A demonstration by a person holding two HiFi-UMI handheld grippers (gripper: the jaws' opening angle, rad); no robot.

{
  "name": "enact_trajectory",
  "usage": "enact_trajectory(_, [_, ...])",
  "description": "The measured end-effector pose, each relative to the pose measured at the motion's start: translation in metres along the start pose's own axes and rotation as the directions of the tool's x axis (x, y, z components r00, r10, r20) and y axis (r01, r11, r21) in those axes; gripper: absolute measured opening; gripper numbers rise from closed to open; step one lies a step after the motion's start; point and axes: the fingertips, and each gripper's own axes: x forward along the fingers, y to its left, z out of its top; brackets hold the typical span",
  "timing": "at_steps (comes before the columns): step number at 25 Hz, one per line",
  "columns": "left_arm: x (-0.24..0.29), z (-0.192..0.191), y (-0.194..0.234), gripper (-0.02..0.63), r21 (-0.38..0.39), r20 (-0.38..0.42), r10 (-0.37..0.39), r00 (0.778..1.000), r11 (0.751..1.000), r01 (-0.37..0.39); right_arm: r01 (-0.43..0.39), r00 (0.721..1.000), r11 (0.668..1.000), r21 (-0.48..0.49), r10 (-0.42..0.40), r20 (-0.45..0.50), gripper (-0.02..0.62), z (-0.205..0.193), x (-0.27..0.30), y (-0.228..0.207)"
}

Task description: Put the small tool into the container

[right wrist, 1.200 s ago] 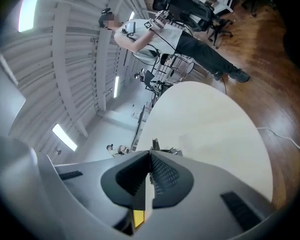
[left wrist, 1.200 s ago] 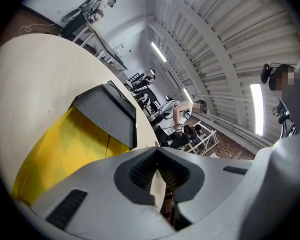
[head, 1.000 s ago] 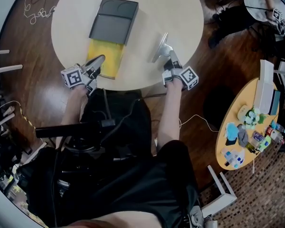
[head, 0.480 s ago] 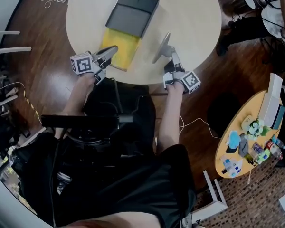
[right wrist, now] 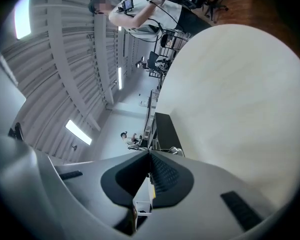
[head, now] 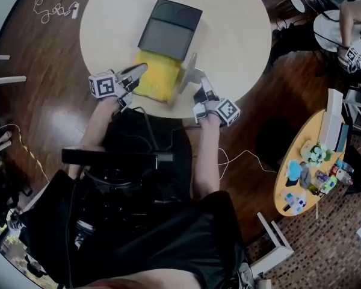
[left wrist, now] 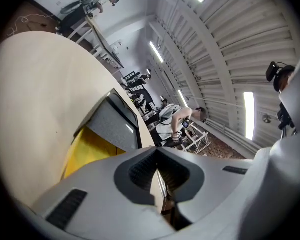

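The container (head: 168,32) lies on the round cream table (head: 228,35); its dark grey lid covers the far half and the yellow inside (head: 156,77) shows at the near end. My left gripper (head: 141,69) is shut at the yellow part's near left corner. My right gripper (head: 189,65), blurred and tilted up, is shut at the yellow part's right edge. The left gripper view has the yellow opening (left wrist: 90,149) and grey lid (left wrist: 115,124) past the closed left gripper (left wrist: 157,150). In the right gripper view the right gripper (right wrist: 149,154) points along the dark container (right wrist: 162,129). No small tool is recognisable in any view.
A white cable (head: 51,8) lies on the wooden floor at the far left. At the right stands a small yellow table (head: 307,167) with several toys and a white box. A person (head: 349,17) works at another table at the top right.
My right gripper has swung left, from the bare tabletop to the yellow part's right edge. The left gripper stays at the container's near left corner.
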Motion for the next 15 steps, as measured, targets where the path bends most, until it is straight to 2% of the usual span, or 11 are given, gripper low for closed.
enact_trajectory(7, [-0.055,0.042,0.038,-0.006,-0.051,0.047,-0.044,0.998,0.998,0.047,0.072,0.997,0.996,-0.049,-0.073,-0.01,-0.009,-0.068,0.031,0.02])
enact_trajectory(10, [-0.06,0.046,0.046,-0.006,-0.101,0.053,-0.115,0.992,0.988,0.12,0.107,0.994,0.992,-0.071,-0.107,0.008,-0.009,-0.093,0.032,0.03])
enact_trajectory(15, [-0.064,0.042,0.053,-0.006,-0.136,0.019,-0.164,0.986,0.977,0.165,0.171,0.985,0.98,-0.101,-0.169,0.029,-0.009,-0.118,0.034,0.035])
